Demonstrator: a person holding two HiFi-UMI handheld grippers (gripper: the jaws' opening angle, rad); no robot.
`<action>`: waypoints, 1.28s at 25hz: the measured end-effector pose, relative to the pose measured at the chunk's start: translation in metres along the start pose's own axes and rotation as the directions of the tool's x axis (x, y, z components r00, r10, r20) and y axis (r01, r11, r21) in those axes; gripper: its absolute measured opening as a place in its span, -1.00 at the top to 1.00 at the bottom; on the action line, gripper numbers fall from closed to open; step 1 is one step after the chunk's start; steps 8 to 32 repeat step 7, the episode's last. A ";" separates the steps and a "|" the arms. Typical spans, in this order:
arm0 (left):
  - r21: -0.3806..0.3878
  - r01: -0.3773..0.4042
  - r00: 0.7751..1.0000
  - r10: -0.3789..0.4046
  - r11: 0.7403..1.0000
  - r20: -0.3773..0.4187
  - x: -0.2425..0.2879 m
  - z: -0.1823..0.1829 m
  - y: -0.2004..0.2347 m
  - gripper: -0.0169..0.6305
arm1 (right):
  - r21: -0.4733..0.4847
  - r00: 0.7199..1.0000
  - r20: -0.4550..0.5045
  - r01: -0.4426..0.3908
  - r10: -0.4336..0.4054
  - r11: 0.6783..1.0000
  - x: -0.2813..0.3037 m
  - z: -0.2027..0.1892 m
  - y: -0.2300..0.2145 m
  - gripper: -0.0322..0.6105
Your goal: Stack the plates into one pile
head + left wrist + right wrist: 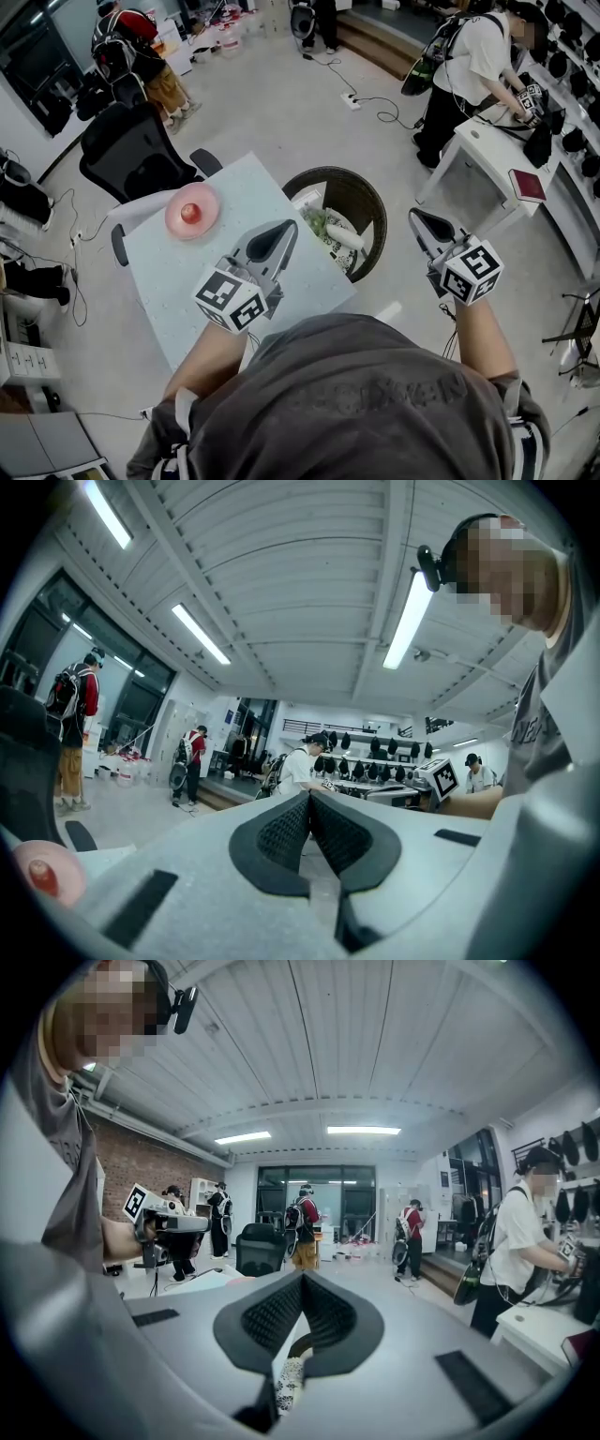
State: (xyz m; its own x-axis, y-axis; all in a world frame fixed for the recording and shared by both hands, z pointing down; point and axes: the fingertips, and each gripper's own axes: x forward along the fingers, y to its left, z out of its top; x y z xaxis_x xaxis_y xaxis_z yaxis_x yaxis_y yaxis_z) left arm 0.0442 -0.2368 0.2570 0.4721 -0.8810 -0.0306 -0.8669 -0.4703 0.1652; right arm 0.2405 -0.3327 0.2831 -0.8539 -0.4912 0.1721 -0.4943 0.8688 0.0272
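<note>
A pink plate (191,210) with a red round spot at its middle lies on the far left part of the pale blue table (164,281). I cannot tell whether it is a single plate or a pile. It shows again low at the left edge of the left gripper view (42,874). My left gripper (286,228) hovers over the table's right half, to the right of the plate, shut with nothing between its pads (309,797). My right gripper (415,217) is off the table to the right, above the floor, shut and empty (302,1277).
A dark round bin (370,202) with rubbish stands against the table's right edge, between the two grippers. A black office chair (131,150) stands behind the table at the left. A white table (487,155) with a red book (527,185) and a person (473,66) are at the right.
</note>
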 end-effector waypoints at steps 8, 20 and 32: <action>-0.005 -0.001 1.000 0.001 1.000 0.003 -0.005 -0.007 0.003 0.93 | -0.001 1.000 0.001 -0.001 0.001 1.000 0.004 -0.006 0.005 0.93; -0.005 -0.001 1.000 0.001 1.000 0.003 -0.005 -0.007 0.003 0.93 | -0.001 1.000 0.001 -0.001 0.001 1.000 0.004 -0.006 0.005 0.93; -0.005 -0.001 1.000 0.001 1.000 0.003 -0.005 -0.007 0.003 0.93 | -0.001 1.000 0.001 -0.001 0.001 1.000 0.004 -0.006 0.005 0.93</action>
